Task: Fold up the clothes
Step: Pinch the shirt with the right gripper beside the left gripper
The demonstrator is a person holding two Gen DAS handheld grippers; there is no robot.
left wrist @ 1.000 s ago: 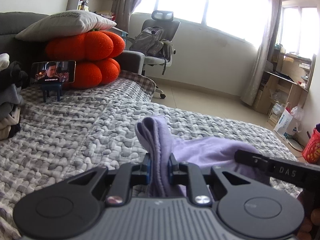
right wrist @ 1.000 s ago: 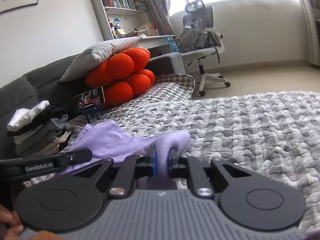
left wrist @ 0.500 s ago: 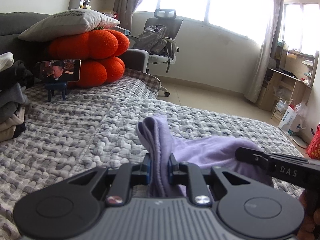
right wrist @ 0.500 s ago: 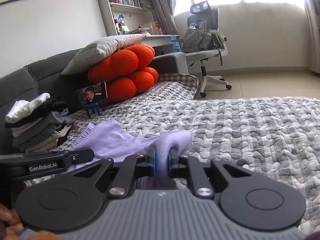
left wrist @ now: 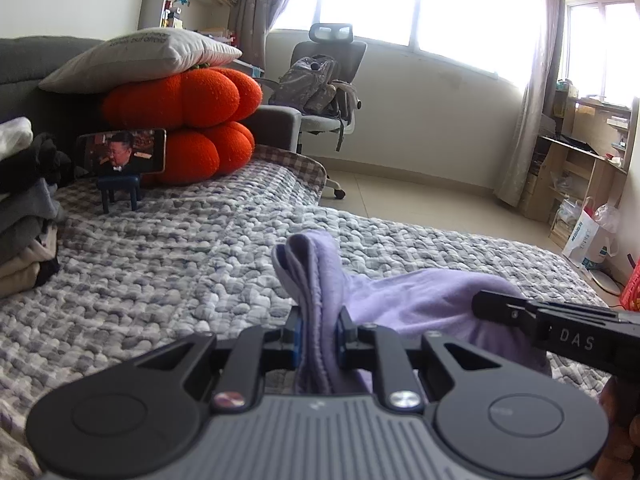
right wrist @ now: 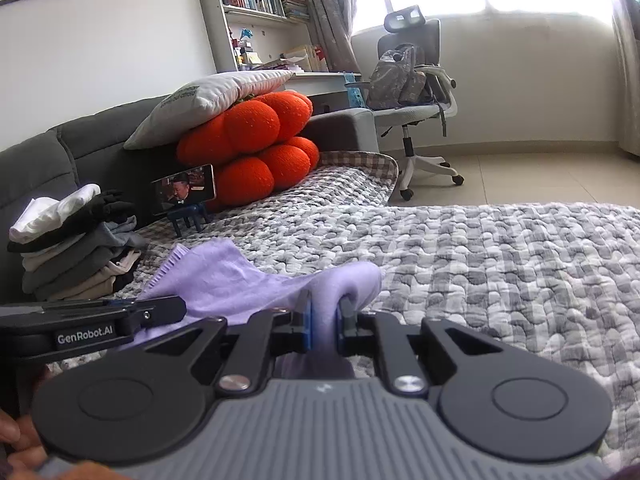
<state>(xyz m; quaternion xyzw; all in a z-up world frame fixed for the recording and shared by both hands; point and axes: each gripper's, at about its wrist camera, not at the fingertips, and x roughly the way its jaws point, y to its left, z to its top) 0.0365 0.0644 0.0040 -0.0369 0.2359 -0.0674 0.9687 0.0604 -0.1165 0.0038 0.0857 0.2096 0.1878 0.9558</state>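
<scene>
Left wrist view: at lower centre the left gripper (left wrist: pixel 319 330) has its jaws pinching a bunched fold of the lilac garment (left wrist: pixel 420 300), which rises above them and spreads to the right over the grey quilt (left wrist: pixel 160 280). Right wrist view: at lower centre the right gripper (right wrist: pixel 325 326) pinches another fold, cloth trailing left toward the stack of folded clothes (right wrist: pixel 72 244).

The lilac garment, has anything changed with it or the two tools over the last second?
Nothing visibly changed. The left tool and the right tool both stay clamped on bunched folds of the lilac garment, held just above the grey quilt.
</scene>
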